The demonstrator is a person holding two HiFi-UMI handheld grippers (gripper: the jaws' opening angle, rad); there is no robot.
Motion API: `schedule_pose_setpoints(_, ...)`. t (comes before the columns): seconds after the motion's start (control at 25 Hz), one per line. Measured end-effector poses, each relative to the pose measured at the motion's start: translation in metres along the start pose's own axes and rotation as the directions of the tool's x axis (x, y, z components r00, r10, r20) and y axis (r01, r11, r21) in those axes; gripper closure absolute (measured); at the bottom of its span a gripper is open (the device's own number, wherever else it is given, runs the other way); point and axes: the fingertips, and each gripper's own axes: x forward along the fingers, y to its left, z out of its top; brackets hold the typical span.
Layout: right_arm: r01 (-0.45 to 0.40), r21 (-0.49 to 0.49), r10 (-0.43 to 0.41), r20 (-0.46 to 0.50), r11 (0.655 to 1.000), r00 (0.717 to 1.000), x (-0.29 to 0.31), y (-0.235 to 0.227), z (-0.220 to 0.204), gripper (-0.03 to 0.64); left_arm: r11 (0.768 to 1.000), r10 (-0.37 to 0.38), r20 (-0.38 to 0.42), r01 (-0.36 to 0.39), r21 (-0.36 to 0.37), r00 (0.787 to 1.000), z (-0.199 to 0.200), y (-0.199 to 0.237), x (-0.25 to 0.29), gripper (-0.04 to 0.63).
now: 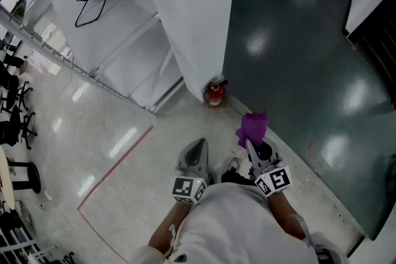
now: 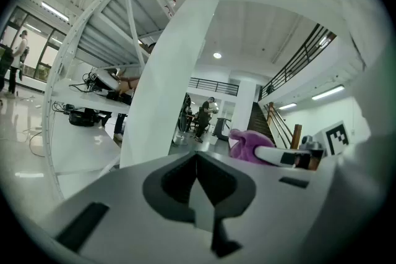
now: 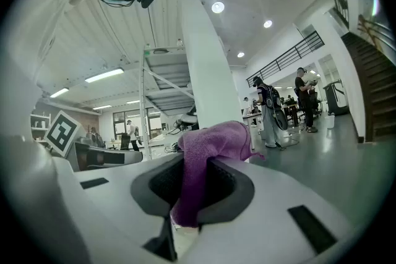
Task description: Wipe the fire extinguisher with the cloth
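From my head view, the fire extinguisher [image 1: 214, 94] stands upright on the pale floor [image 1: 117, 133] at the foot of the white pillar [image 1: 192, 21], ahead of both my grippers and apart from them. My right gripper [image 1: 252, 148] carries the purple cloth [image 1: 253, 127], which sits between it and the extinguisher without touching the extinguisher. My left gripper [image 1: 197, 150] hangs just beside the right one. Neither gripper view takes in the extinguisher; both look out almost level, past the pillar and into a hall where people [image 3: 303, 99] stand. What those views do give me is the fingers. In the left gripper view they are pressed together with nothing in them, and the cloth [image 2: 244, 144] shows off to the right. In the right gripper view they are clamped on the cloth [image 3: 213, 142], which runs down between them and bunches over their tips.
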Motion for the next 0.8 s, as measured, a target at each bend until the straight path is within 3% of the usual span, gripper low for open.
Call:
schedule_pose_setpoints(0.48,-0.008,0.041,0.008,0.006,0.999,1.000,0.003,0.003,-0.001,0.555,1.000,0.006,-0.009,-0.006,-0.016,1.000,-0.005,0.006,-0.003,0.589)
schedule_pose_setpoints(0.8,0.056,0.052,-0.056,0.000,0.997,0.998,0.017,0.005,-0.006,0.555,1.000,-0.012,-0.007,0.012,-0.012,1.000,-0.003,0.034,-0.004,0.589)
